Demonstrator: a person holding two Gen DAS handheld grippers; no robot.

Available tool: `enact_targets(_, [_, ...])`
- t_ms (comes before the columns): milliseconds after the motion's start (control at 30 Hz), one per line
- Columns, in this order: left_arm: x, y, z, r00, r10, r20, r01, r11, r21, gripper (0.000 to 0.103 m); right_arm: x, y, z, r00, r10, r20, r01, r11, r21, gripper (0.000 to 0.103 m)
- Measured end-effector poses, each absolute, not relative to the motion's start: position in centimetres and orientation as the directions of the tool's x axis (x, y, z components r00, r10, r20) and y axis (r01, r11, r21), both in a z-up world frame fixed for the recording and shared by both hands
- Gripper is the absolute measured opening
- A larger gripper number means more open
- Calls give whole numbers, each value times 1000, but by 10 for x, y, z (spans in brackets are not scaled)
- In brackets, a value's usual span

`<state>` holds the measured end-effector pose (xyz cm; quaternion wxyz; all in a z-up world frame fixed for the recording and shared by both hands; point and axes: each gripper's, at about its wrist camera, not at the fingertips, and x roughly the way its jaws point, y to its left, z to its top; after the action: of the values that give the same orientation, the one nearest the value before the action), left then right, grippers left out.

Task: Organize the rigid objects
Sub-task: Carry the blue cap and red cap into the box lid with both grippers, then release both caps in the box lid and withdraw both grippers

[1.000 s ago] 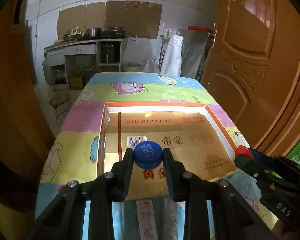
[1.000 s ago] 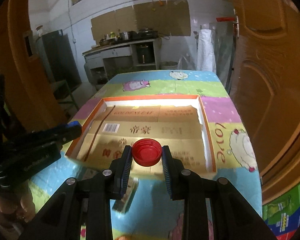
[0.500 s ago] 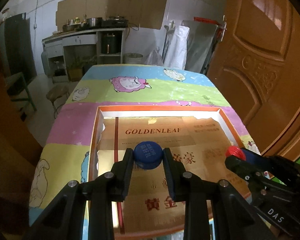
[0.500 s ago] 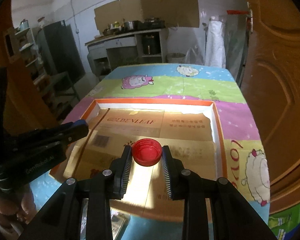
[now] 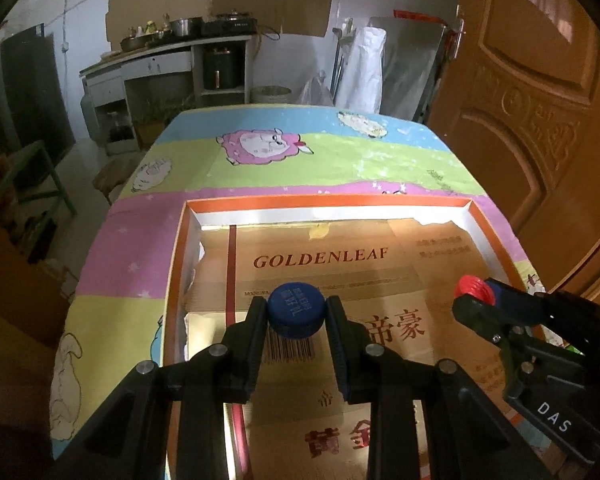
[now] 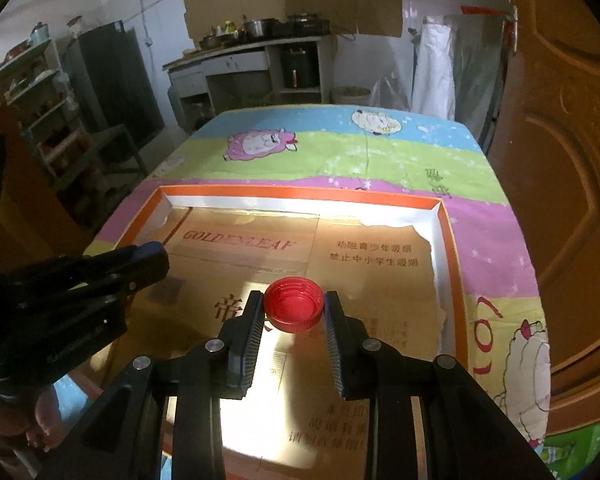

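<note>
My left gripper [image 5: 296,314] is shut on a blue bottle cap [image 5: 295,312] and holds it above the left part of a shallow orange-rimmed box [image 5: 328,202] lined with gold GOLDENLEAF card. My right gripper [image 6: 294,310] is shut on a red bottle cap [image 6: 294,309], open side up, above the middle of the same box [image 6: 300,191]. In the left wrist view the right gripper [image 5: 474,294] shows at the right with the red cap [image 5: 471,287]. In the right wrist view the left gripper [image 6: 150,258] shows at the left.
The box lies on a table with a bright cartoon-sheep cloth [image 5: 300,160]. A brown wooden door [image 5: 540,100] stands close on the right. A counter with pots [image 5: 180,40] and shelves are at the back and left of the room.
Both grippers have moved forward over the box with their caps, from its near edge to above its inner floor. Both stay shut on the caps.
</note>
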<state>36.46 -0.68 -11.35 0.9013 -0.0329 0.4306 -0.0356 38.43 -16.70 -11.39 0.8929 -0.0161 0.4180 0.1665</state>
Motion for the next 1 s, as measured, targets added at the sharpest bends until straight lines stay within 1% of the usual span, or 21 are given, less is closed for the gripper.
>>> enact_targets(300, [374,-5,-134,586,-86,-806,29,996,-85,30,396,-165,-135,550,266,-792,-302,947,108,31])
enact_targets(500, [374,-9,-142,587,-60,-807,47,998,-40,30,400,-164,-143,536,248,-807,-287,953,102,31])
enact_targets(633, [374,-5,-145,580,-84,-810,55,996,-64,31,399,-164,-145,540,235,-808,-280,956,91,32])
enact_targets(667, [374,-3,-146,580,-92,-810,58,996,-71,32,399,-165,-145,543,235,-806,-279,956,91,34])
enact_targets(700, [374,-2,-145,586,-95,-805,57,996,-75,37,399,-164,-145,545,235,-805,-278,956,91,39])
enact_targets(733, [373,-1,-145,589,-92,-803,51,996,-76,45,398,-165,-145,547,234,-804,-276,957,90,43])
enact_targets(767, [373,0,-145,590,-92,-802,50,996,-78,49,398,-165,-145,550,233,-802,-275,957,90,48])
enact_targets(800, [372,1,-144,591,-95,-801,48,995,-82,53,397,-166,-144,552,231,-801,-273,958,88,50])
enact_targets(1000, [361,2,-133,614,-105,-782,48,994,-96,53,387,-172,-134,581,218,-784,-255,964,79,51])
